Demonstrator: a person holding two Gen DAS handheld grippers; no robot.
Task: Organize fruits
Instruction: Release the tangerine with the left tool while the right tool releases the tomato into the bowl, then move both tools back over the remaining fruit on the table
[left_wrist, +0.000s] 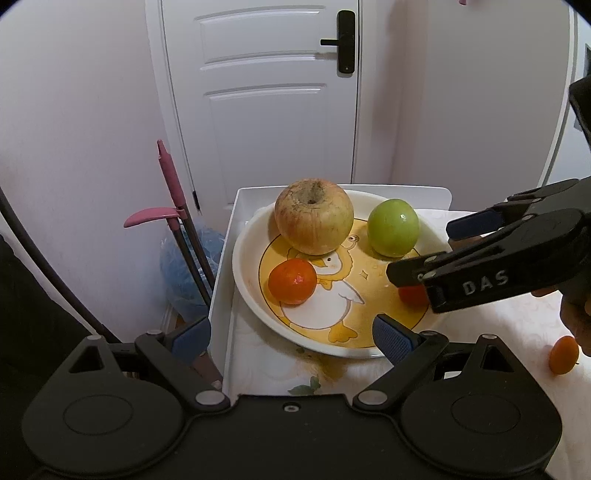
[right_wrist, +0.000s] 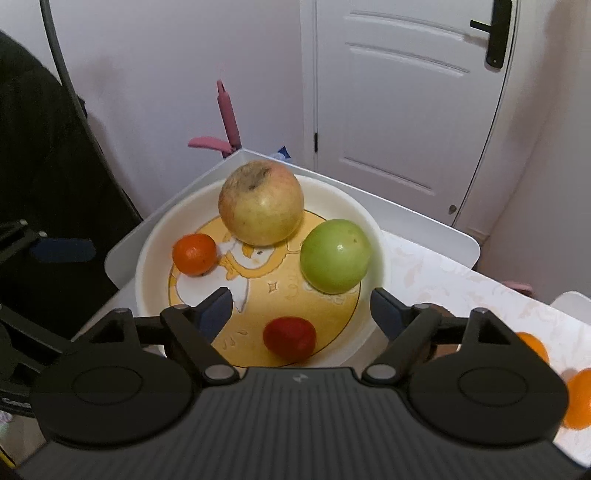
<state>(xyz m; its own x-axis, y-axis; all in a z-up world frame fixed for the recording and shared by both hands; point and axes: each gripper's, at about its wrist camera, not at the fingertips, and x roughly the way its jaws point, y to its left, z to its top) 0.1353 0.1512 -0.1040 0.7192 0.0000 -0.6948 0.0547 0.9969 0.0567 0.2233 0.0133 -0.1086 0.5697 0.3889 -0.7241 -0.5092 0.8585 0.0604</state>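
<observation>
A white plate (left_wrist: 243, 288) (right_wrist: 147, 266) with a yellow duck print holds a large yellow-red apple (left_wrist: 314, 221) (right_wrist: 260, 203), a green apple (left_wrist: 393, 227) (right_wrist: 334, 254), a tangerine (left_wrist: 291, 280) (right_wrist: 195, 254) and a small red fruit (left_wrist: 412, 295) (right_wrist: 289, 339). My right gripper (right_wrist: 301, 301) (left_wrist: 424, 251) hangs open over the plate's near right side. The red fruit lies on the plate just below and between its fingers, untouched by the pads. My left gripper (left_wrist: 291, 338) is open at the plate's near edge with nothing in it.
The plate rests on a white table with a raised rim (left_wrist: 236, 206). Small orange fruits (left_wrist: 563, 354) (right_wrist: 581, 398) lie on the table to the right. A pink-handled broom and dustpan (left_wrist: 170, 184) and a blue bag (left_wrist: 184, 273) stand on the floor at the left, by a white door.
</observation>
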